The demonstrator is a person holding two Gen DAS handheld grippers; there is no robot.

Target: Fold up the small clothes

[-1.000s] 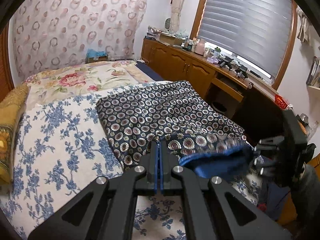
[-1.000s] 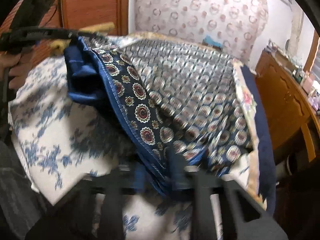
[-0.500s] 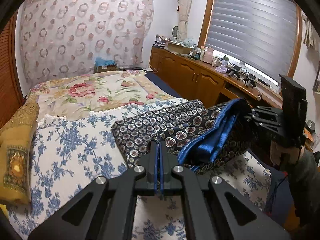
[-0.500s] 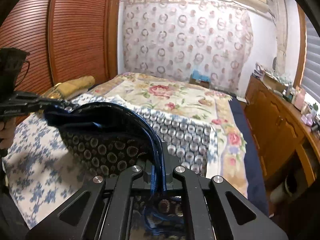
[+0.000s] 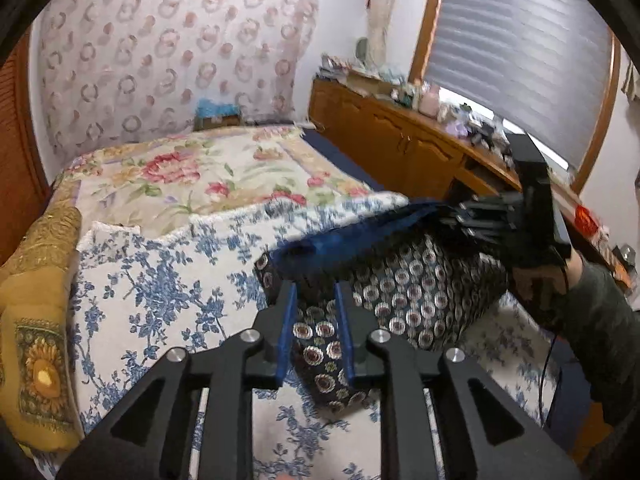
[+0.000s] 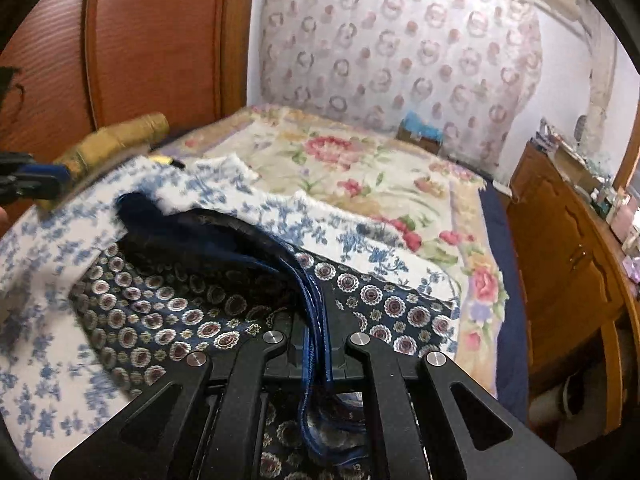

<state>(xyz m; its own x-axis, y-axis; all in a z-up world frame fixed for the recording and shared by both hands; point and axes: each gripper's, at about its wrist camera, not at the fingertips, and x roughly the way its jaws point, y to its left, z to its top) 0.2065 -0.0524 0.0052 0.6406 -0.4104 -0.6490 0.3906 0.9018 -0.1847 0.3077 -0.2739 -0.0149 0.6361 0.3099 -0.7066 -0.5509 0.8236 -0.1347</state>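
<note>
A dark navy garment with round medallion print and a plain blue lining (image 5: pixel 404 292) lies folded on the blue-flowered bed cover (image 5: pixel 160 280). My left gripper (image 5: pixel 314 300) is open, its blue-padded fingers straddling the garment's near corner without pinching it. My right gripper (image 6: pixel 316 340) is shut on the garment's blue hem edge (image 6: pixel 312 304) and holds it just above the folded cloth (image 6: pixel 168 320); it shows in the left wrist view (image 5: pixel 472 216) at the right, over the garment's far edge. The left gripper's tip (image 6: pixel 36 184) shows at the far left of the right wrist view.
A rose-patterned quilt (image 5: pixel 192 176) covers the far bed. Gold cushions (image 5: pixel 36 320) lie at the left edge. A wooden sideboard with clutter (image 5: pixel 404 136) runs along the right under a blinded window. A wooden sliding door (image 6: pixel 120 40) stands left of the bed.
My left gripper has opened and let go of the garment's edge. My right gripper has carried its edge over and down, so the garment now lies folded over on the bed.
</note>
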